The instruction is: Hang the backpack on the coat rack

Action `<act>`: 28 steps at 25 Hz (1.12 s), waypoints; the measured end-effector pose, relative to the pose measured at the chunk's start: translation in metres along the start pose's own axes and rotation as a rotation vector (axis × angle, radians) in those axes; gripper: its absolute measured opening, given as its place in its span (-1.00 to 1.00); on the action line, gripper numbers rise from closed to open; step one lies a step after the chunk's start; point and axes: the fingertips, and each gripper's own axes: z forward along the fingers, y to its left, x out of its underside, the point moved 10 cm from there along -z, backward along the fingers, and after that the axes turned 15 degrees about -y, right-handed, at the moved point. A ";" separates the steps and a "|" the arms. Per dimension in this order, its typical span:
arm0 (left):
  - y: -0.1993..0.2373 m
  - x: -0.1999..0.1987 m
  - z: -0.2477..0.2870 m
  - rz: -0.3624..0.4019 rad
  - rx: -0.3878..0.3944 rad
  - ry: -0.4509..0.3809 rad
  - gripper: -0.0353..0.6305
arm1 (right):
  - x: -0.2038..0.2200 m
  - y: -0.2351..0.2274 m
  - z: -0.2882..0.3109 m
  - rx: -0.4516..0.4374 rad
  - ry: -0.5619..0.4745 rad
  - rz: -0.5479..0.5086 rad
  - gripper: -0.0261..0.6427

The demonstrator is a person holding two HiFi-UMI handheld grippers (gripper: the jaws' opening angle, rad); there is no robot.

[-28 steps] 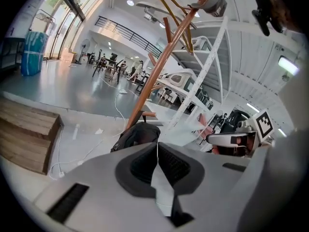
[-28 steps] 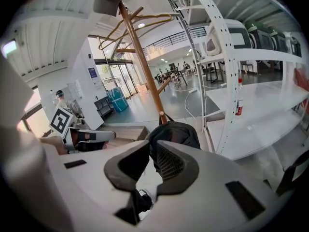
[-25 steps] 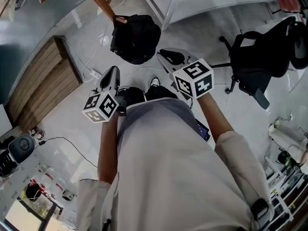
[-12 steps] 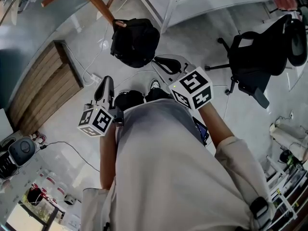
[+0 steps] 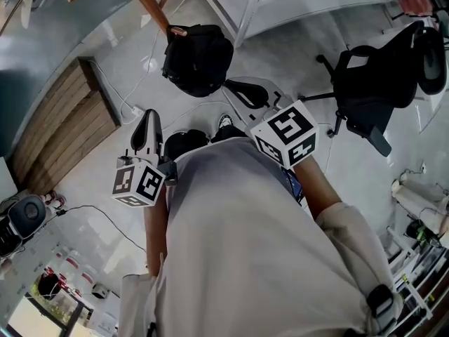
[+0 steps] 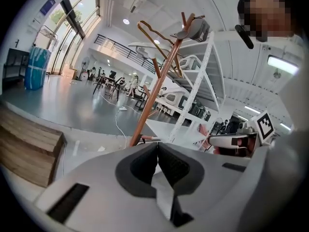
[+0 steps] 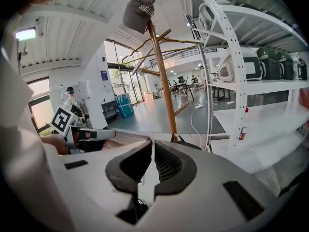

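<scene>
At the lower middle of its own view, the left gripper (image 6: 157, 149) is seen pressed shut, with nothing between the jaws. The jaws of the right gripper (image 7: 151, 146) have just been closing and are brought together on nothing. Beyond them, at the upper middle of the head view, the black backpack (image 5: 198, 58) is seen lying on the floor at the foot of the wooden coat rack (image 5: 144, 2), on whose top a grey cap (image 7: 139, 11) is hung.

Open-plan lab hall: white shelving (image 7: 227, 57) with machines (image 7: 244, 66), office chair (image 5: 372, 83), glass frontage (image 6: 77, 28), floor cables (image 6: 117, 121).
</scene>
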 end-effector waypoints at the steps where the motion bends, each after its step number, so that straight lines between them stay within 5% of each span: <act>1: 0.000 -0.001 0.000 -0.002 -0.004 -0.005 -0.87 | -0.002 0.000 0.000 0.003 -0.006 0.001 -0.84; 28: -0.033 -0.009 0.009 0.088 -0.001 0.007 -0.87 | -0.007 -0.008 -0.017 0.057 0.006 -0.018 -0.89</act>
